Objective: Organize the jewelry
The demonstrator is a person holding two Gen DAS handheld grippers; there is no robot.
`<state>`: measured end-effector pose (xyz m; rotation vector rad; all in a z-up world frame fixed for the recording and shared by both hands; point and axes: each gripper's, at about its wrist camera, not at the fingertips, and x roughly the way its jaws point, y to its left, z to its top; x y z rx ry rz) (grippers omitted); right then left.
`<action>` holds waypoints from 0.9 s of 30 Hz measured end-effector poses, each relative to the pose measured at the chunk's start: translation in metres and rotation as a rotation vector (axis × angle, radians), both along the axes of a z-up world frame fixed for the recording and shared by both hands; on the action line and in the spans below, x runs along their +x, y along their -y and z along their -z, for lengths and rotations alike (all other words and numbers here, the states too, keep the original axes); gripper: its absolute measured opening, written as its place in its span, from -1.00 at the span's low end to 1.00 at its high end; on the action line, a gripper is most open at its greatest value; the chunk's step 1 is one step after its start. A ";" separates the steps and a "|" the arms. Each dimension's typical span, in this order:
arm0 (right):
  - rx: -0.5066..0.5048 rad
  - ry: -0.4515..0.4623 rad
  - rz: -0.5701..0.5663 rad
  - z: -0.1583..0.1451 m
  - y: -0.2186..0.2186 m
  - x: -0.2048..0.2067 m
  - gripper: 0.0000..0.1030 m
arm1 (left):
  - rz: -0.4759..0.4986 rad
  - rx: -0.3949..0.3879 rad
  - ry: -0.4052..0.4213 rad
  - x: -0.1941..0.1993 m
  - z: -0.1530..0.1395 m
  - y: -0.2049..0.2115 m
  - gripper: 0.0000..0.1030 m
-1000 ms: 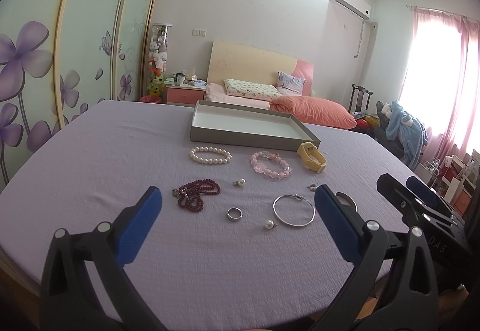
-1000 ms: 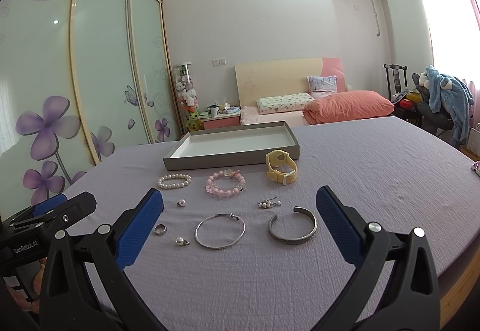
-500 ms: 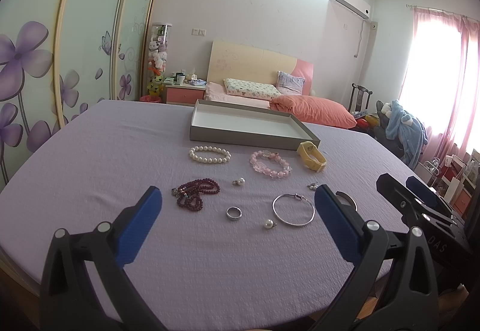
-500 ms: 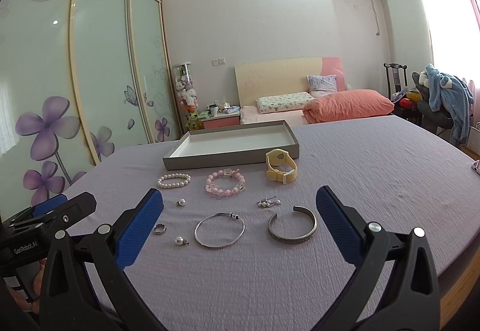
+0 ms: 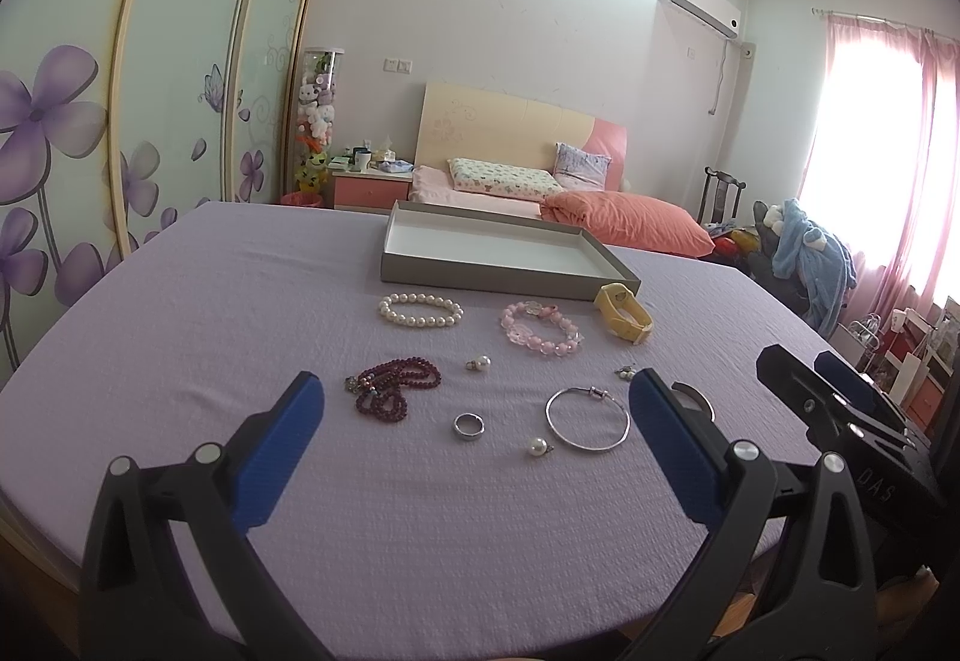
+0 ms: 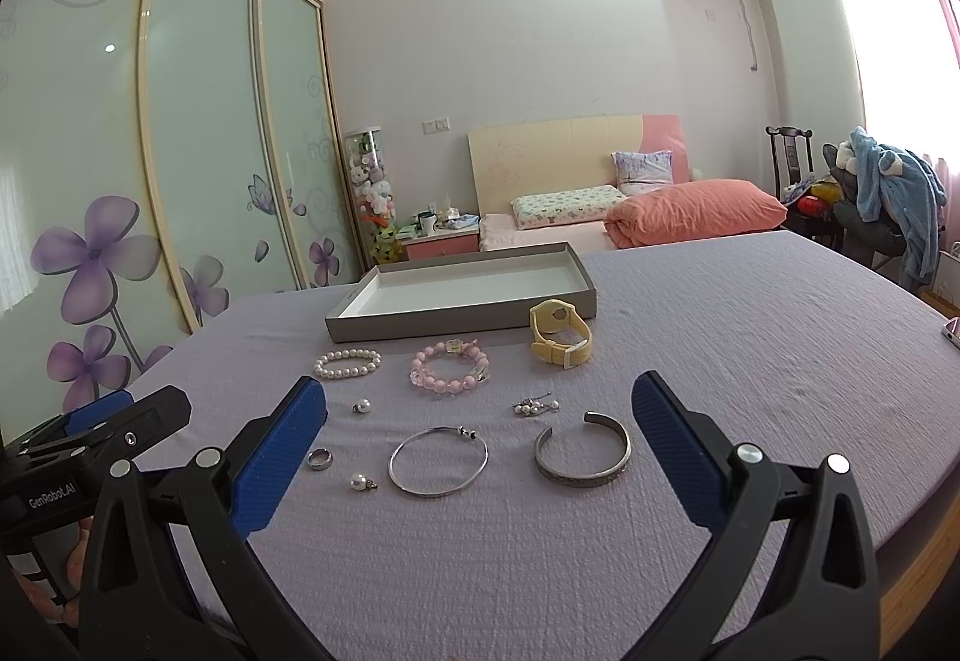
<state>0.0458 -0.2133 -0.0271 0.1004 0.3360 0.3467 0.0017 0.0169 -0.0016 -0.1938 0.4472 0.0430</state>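
L gripper point(image 5: 474, 409): jaws wide apart, holding nothing, hovering above near edge of the spread; blue pads point(image 5: 279, 457) frame the ring and thin bangle.
R gripper point(image 6: 480, 409): jaws wide apart too, nothing betw them, low over the cloth; also seen at R edge of L view.
Ring point(image 5: 468, 426): silver, flat on cloth, betw L pads, just beside garnet beads.
Thin bangle point(image 6: 438, 461): silver hoop w/ clasp, lying flat, centre front in R view.
Cuff point(image 6: 583, 458): open silver cuff, R of thin bangle, apart from it; in L view mostly hidden behind R pad.
Pearl drops: one point(image 5: 537, 446) near thin bangle's L edge, other point(image 5: 480, 363) further back, R of garnet beads.
Earring cluster point(image 6: 534, 406): small pearly bits, behind cuff, not touching.
Garnet beads point(image 5: 391, 390): dark red strand bunched in loops, L side of spread.
Pearl bracelet point(image 5: 420, 310): white, closed loop, just in front of tray's L half.
Pink bracelet point(image 6: 449, 373): chunky pink/clear beads, R of pearl bracelet, apart.
Yellow watch point(image 6: 560, 340): strap curled, standing on edge, near tray's front R corner; touching or not, can't tell.
Tray point(image 5: 492, 282): grey walls, white inside, at back of the jewelry, nothing seen in it.
Cloth point(image 6: 750, 361): lilac cover, all pieces rest on it.
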 end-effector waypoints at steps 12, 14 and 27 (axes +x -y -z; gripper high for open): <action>0.001 -0.001 0.000 -0.001 0.001 0.000 0.97 | 0.000 0.000 0.000 0.000 -0.001 -0.001 0.96; 0.002 -0.002 -0.001 -0.001 0.000 -0.001 0.97 | 0.000 -0.001 -0.001 0.000 -0.001 0.000 0.96; 0.003 -0.086 0.019 0.012 0.008 0.019 0.97 | -0.023 -0.010 -0.052 0.004 0.005 -0.006 0.96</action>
